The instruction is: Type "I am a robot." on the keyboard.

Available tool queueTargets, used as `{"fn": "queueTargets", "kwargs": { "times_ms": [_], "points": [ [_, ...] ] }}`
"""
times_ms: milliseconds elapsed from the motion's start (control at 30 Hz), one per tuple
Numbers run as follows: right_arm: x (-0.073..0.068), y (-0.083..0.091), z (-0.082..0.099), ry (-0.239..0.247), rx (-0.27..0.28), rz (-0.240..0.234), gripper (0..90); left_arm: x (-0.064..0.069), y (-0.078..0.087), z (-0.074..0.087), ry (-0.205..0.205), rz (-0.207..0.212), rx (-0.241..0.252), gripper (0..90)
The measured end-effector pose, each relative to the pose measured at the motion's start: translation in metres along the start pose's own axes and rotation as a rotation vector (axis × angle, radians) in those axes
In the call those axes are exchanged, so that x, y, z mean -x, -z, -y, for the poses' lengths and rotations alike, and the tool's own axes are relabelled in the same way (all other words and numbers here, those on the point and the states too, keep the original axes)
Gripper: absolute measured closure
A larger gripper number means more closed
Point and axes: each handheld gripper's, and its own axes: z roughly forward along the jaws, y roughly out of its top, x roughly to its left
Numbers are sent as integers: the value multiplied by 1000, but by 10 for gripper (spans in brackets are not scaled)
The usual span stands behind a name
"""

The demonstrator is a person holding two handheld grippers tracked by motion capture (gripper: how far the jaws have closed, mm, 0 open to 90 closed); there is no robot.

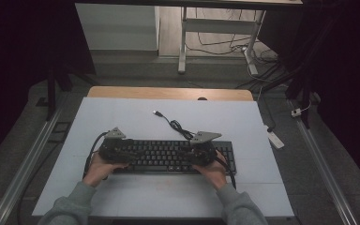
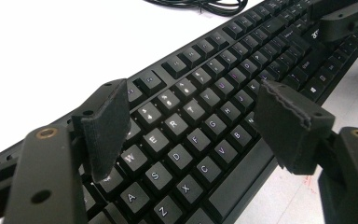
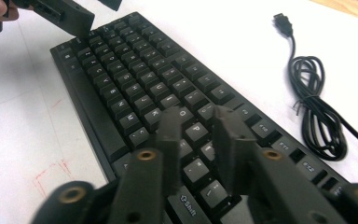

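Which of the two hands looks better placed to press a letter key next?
Probably the right. The right hand-held gripper has its jaws drawn near together like one fingertip, low over the keys around P on the keyboard. The left hand-held gripper stands wide open over the W-to-B keys.

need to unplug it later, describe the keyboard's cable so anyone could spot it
On the white table mat, look just behind the black keyboard. The thin black cable lies there bunched in loops, its USB plug loose on the mat.

Black keyboard (image 1: 168, 157), white key legends; black coiled cable (image 3: 317, 116); white worktop (image 1: 122, 117), faint red marks; grey sleeves (image 1: 70, 206); black gripper jaws.
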Motion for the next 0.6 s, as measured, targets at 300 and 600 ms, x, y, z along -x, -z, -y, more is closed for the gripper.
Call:
{"fn": "queueTargets", "kwargs": {
  "times_ms": [300, 600],
  "points": [
    [0, -19, -4, 8, -48, -4, 895, 0, -1, 0, -5, 0, -5, 272],
    [-4, -38, -7, 14, -76, -12, 895, 1, -2, 0, -11, -3, -11, 273]
  ]
}}
